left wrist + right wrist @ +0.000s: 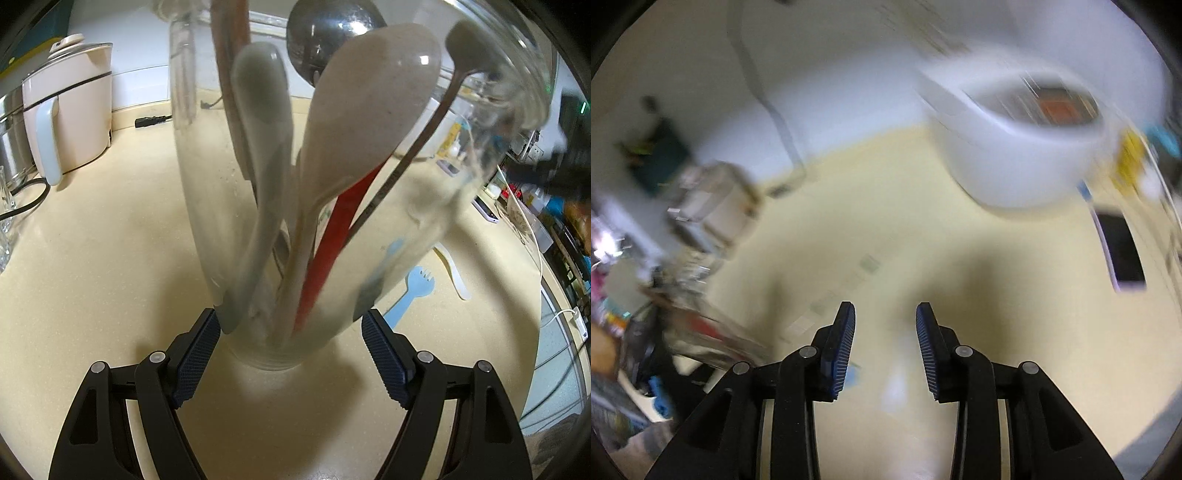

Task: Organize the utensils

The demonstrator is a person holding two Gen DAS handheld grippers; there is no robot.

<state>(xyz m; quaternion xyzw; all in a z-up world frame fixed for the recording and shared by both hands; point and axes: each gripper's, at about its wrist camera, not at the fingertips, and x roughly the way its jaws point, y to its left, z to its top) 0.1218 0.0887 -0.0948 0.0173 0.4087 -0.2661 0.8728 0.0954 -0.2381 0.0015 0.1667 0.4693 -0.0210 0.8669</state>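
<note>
Cream counter [110,266], left tool [291,325] clamping jar [280,258], right tool [885,314] apparently parted, empty.

A home kitchen counter.
A cream worktop [110,258] runs to a white wall. Between the left jaws stands a glass jar [280,221] of spoons; far left of them, a pink electric pot [70,114]. Ahead and right of the right jaws sits a blurred white cooker [1019,147].

No legible text or labels.
</note>
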